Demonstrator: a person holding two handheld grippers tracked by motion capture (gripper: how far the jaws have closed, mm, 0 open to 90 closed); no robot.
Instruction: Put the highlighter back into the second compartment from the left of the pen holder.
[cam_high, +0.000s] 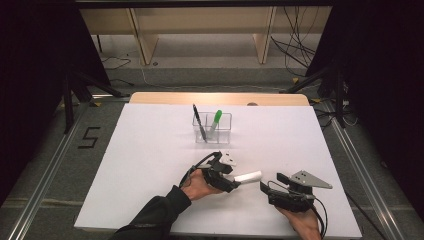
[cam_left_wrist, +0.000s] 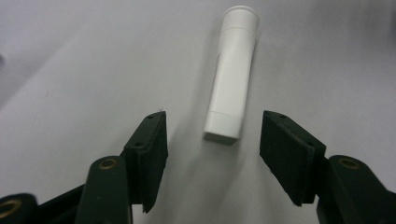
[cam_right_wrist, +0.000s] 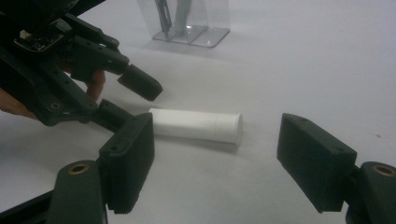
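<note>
A white cylindrical tube (cam_high: 248, 176) lies flat on the white tabletop (cam_high: 150, 165). My left gripper (cam_high: 236, 183) is at the tube's left end, jaws open. In the left gripper view the tube (cam_left_wrist: 231, 79) points away from me and its near end sits between the two pads without touching either. My right gripper (cam_high: 266, 188) rests a little to the tube's right, open and holding nothing. The right gripper view shows the tube (cam_right_wrist: 196, 125) lying crosswise ahead of its pads, with the left gripper (cam_right_wrist: 142, 106) straddling the tube's left end.
A clear compartmented holder (cam_high: 212, 131) stands at the middle of the table behind the tube. It holds a black pen (cam_high: 198, 120) and a green-capped marker (cam_high: 216, 120). Stand legs and cables lie on the floor beyond the table's far edge.
</note>
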